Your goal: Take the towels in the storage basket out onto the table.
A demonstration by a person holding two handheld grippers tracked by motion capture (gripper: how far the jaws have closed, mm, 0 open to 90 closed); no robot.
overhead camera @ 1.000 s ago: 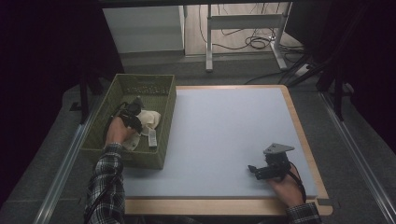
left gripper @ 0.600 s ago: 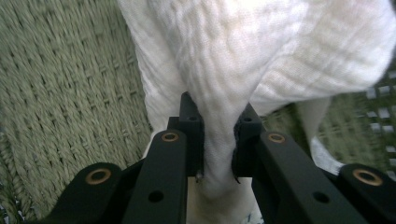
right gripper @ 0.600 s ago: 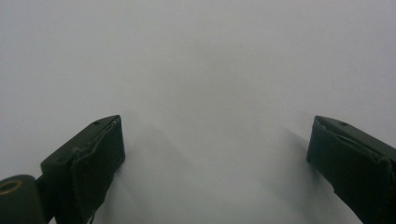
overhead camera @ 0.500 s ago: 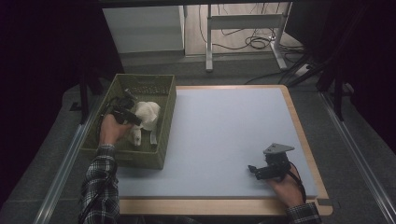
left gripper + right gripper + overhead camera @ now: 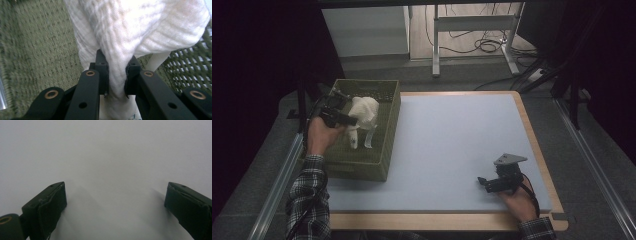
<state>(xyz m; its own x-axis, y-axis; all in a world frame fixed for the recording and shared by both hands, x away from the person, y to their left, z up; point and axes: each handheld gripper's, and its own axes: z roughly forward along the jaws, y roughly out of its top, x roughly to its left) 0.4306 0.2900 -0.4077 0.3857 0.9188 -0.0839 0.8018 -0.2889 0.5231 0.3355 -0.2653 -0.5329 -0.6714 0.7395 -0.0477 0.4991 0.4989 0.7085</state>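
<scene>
A white cloth [image 5: 362, 112] hangs above the olive-green woven basket [image 5: 382, 150] at the table's left edge, its ends trailing down into the basket. My left gripper [image 5: 348, 120] is shut on the white cloth [image 5: 140, 30], with a fold pinched between its two black jaws in the left gripper view [image 5: 117, 75]. Near the front right of the table my right gripper [image 5: 484, 182] rests low over the pale blue mat [image 5: 452, 145]. Its jaws stand wide apart [image 5: 115, 205] with nothing but the bare mat between them.
The basket sits on the mat's left side against a wooden table border [image 5: 539, 150]. Beyond the table are a white cabinet [image 5: 367, 30], a metal stand [image 5: 472, 22] and cables on the floor [image 5: 482, 47]. Dark curtains flank both sides.
My left gripper has risen out of the basket with the white cloth, lifting it clear of the basket floor. The right gripper has kept still.
</scene>
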